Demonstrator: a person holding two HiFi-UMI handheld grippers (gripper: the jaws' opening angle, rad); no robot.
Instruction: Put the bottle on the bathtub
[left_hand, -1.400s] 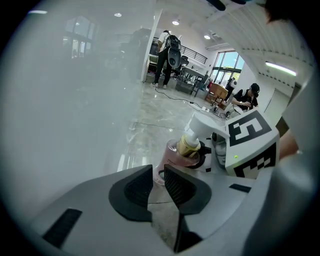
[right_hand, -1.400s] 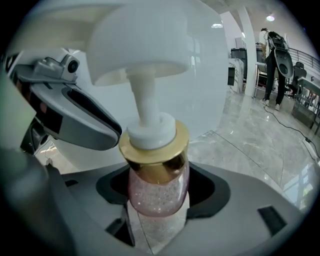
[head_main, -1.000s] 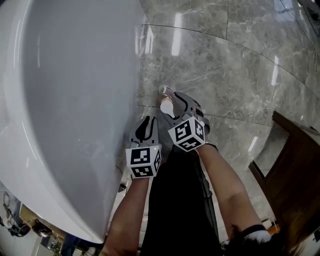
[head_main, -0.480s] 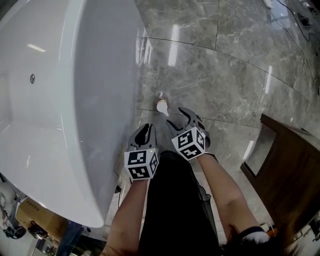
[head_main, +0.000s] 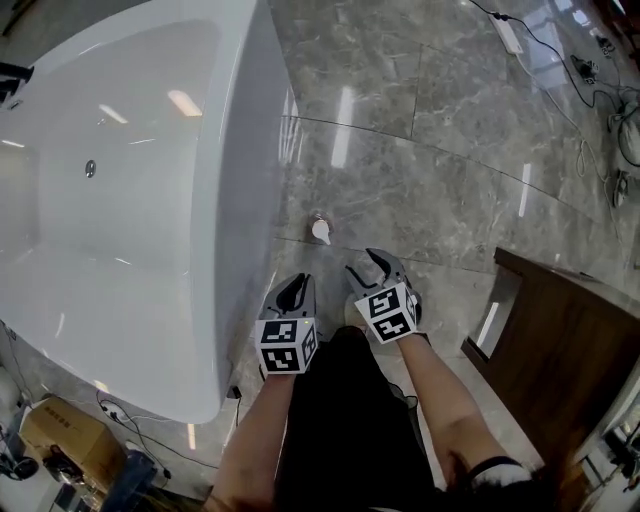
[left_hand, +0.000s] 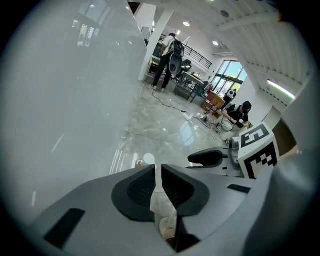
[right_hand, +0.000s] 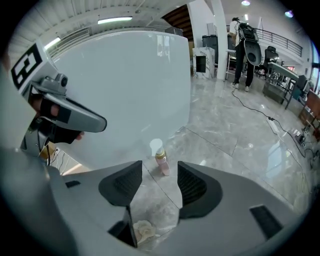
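Head view, bottle (head_main: 320, 230) beyond left gripper (head_main: 294, 283)

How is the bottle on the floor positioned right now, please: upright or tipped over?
Upright: the bottle stands on its base on the floor, white cap uppermost, beside the bathtub.

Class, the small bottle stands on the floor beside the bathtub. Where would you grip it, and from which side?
Probably best to grip the bottle round its slim pink body, just under the wider white cap, coming in from the open floor side. It stands upright, and the bathtub is near on its other side.
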